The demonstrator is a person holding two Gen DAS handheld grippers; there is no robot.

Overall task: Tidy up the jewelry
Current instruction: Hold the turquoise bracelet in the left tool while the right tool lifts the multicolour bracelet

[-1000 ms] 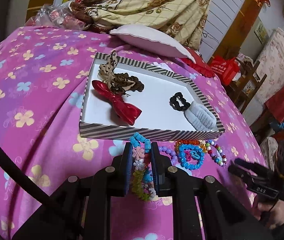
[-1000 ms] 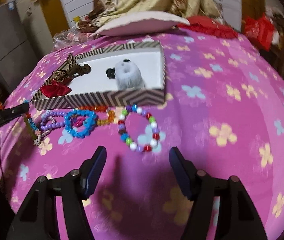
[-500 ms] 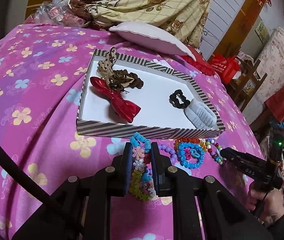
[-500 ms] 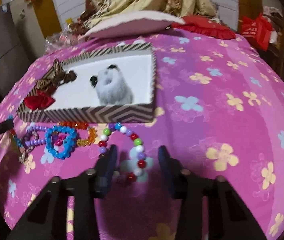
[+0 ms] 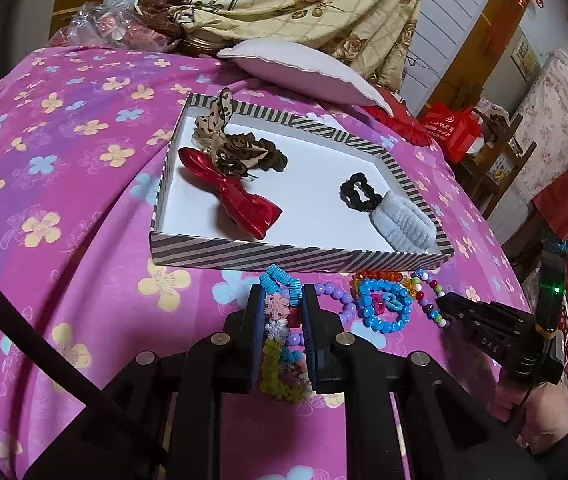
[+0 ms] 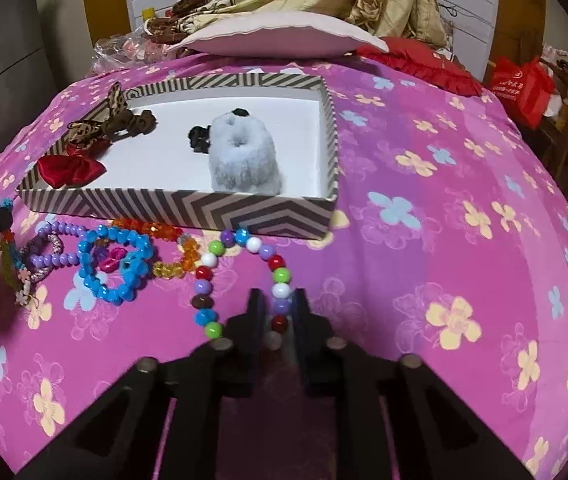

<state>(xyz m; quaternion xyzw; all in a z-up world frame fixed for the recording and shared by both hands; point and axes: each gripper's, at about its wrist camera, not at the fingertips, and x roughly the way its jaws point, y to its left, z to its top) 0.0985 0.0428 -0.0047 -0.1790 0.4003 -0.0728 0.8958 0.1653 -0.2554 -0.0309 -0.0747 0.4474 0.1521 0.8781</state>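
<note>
The multicoloured round-bead bracelet [image 6: 240, 280] lay on the pink flowered bedspread [image 6: 444, 240], just in front of the shallow zigzag-striped box [image 6: 180, 206]. Its beads were glossy white, red, green, purple and blue. The right gripper [image 6: 276, 312] had just been closing, and its pads pressed on the bracelet's near-right run of beads. The loop's nearest beads were hidden behind the fingers. The left gripper [image 5: 284, 320] was clamped on a flower-and-crochet band [image 5: 278, 344] with a turquoise ribbed section; the band's lower end was partly obscured. A blue bead bracelet [image 6: 114, 264], an orange crystal strand [image 6: 172, 252] and a lilac bead strand [image 6: 54, 248] overlapped beside the multicoloured bracelet, so their ends were hard to separate.
</note>
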